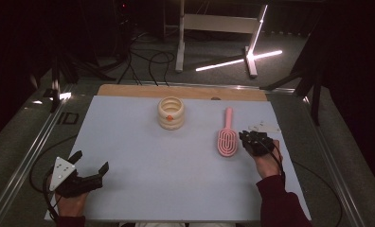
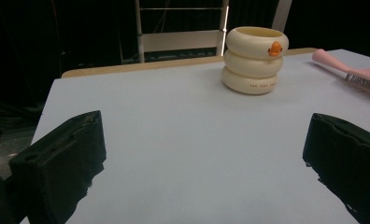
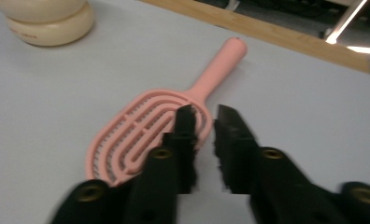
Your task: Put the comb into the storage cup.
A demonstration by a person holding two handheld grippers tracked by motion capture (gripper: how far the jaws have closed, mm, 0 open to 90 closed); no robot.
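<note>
A pink hairbrush [image 1: 227, 138] lies flat on the pale blue mat [image 1: 143, 161], its handle pointing away from me. My right gripper [image 1: 244, 138] is at the right edge of the brush's head. In the right gripper view its jaws stand close together astride the rim of the hairbrush [image 3: 141, 126], and the right gripper [image 3: 205, 117] is shut on that rim. My left gripper [image 1: 91, 161] rests at the near left of the mat, wide open with nothing between its jaws [image 2: 202, 154]. A cream ring-stacked holder [image 1: 170, 112] with an orange beak stands at the back centre.
The holder [image 2: 254, 60] is far ahead of the left gripper, and the brush [image 2: 356, 77] lies to its right. A wooden strip [image 1: 181, 91] borders the mat's far edge. A small white object [image 1: 263, 126] lies just beyond the right hand. Metal rails run along both table sides.
</note>
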